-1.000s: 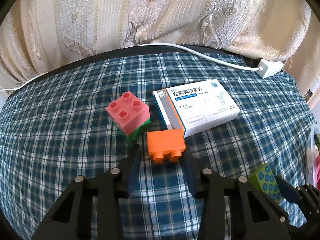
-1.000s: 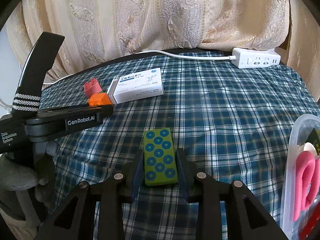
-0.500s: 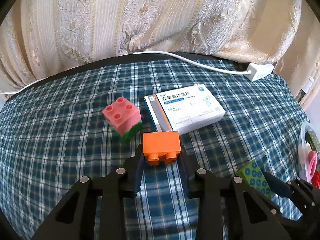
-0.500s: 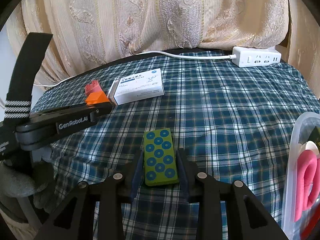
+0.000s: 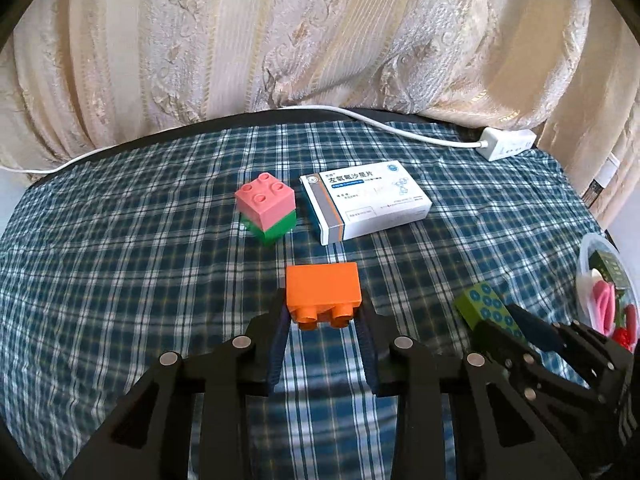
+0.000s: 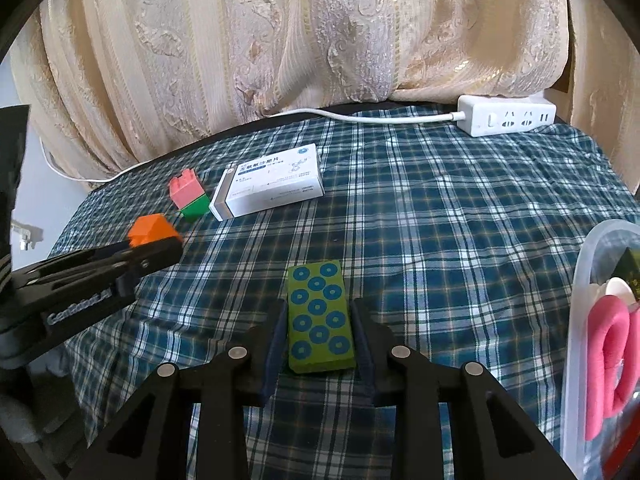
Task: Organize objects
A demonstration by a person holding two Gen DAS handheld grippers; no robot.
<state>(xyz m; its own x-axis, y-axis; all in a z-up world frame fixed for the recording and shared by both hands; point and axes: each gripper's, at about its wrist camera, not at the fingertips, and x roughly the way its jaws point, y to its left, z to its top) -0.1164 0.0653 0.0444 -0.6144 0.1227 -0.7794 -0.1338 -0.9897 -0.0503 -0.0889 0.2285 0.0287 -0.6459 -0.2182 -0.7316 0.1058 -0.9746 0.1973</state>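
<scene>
The left tool (image 5: 323, 320) is clamped on the orange brick (image 5: 322, 293), which a second ago lay on the plaid worktop (image 5: 120, 280) beside the medicine box (image 5: 365, 201); it is now lifted clear and drawn back from the box and the pink-and-green brick stack (image 5: 267, 213). The right tool (image 6: 320, 334) stays clamped on the green dotted block (image 6: 320, 316), unchanged, near the clear plastic container (image 6: 578, 320) at the right.

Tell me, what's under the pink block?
A green block sits right under the pink block, stacked together on the checked cloth. The pink one covers the green block's top, so its studs can't be seen.
</scene>
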